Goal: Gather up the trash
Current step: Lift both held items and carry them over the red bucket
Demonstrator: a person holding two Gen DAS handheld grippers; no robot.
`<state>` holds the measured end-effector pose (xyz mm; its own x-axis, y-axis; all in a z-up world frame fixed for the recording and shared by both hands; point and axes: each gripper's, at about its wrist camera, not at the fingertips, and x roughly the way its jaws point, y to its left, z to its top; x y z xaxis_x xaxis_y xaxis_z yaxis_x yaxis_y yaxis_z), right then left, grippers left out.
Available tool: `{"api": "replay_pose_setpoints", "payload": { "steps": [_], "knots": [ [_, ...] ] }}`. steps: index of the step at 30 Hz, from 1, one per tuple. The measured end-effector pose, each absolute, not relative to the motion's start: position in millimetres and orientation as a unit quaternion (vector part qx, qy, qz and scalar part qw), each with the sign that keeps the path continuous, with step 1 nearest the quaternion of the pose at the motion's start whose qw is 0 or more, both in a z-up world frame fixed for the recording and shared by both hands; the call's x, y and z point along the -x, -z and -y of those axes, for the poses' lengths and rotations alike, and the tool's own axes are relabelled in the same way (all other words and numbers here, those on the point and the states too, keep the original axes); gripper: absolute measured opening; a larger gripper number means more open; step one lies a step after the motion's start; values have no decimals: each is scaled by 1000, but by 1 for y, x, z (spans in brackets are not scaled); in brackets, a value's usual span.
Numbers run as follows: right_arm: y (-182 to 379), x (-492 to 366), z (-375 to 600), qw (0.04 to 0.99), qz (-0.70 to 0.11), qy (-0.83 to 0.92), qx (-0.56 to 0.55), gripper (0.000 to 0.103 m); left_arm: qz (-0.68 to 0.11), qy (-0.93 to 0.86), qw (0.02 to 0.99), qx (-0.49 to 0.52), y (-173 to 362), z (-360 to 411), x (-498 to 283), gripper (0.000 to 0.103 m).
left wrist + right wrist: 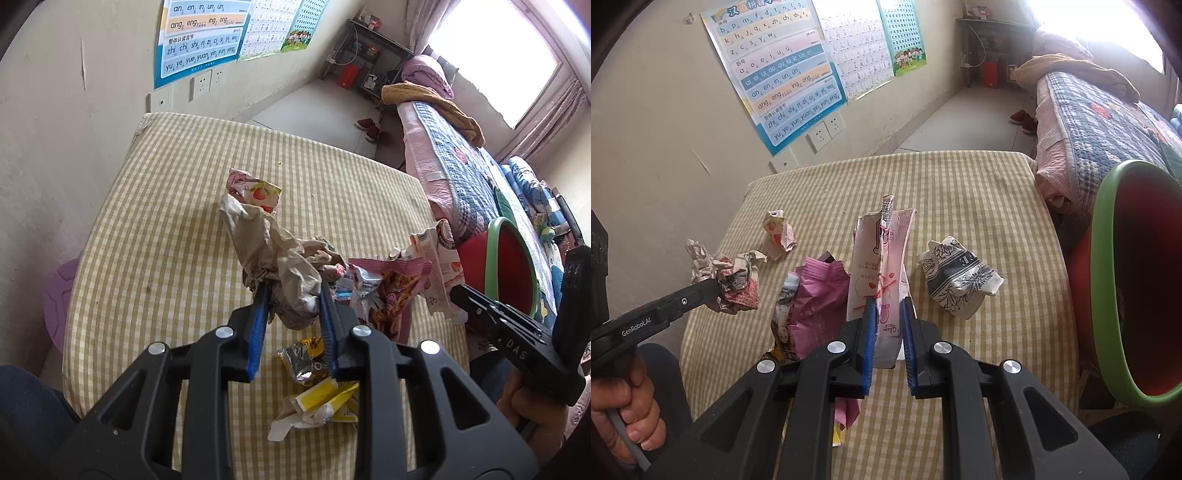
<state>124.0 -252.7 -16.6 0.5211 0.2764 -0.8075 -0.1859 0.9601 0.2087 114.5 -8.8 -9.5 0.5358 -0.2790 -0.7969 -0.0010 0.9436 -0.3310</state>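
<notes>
Left gripper (293, 295) pinches crumpled paper (280, 266) (soft, creased).

Both wrist views look down, close, along their fingers; each shares the yellow-checked cloth-covered table (155, 229) (979, 192).

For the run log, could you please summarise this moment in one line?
left gripper: shut on crumpled paper | right gripper: shut on pink carton | bin: right of table | wrappers remain on table
</notes>
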Motion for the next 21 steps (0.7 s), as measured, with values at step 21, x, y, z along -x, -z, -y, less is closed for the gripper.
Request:
{"api": "replay_pose_setpoints", "payload": {
  "steps": [21],
  "knots": [
    [-31,-67,266,895,-423,-129,-59,13,-427,104,889,130,-44,32,-67,26]
  ]
}}
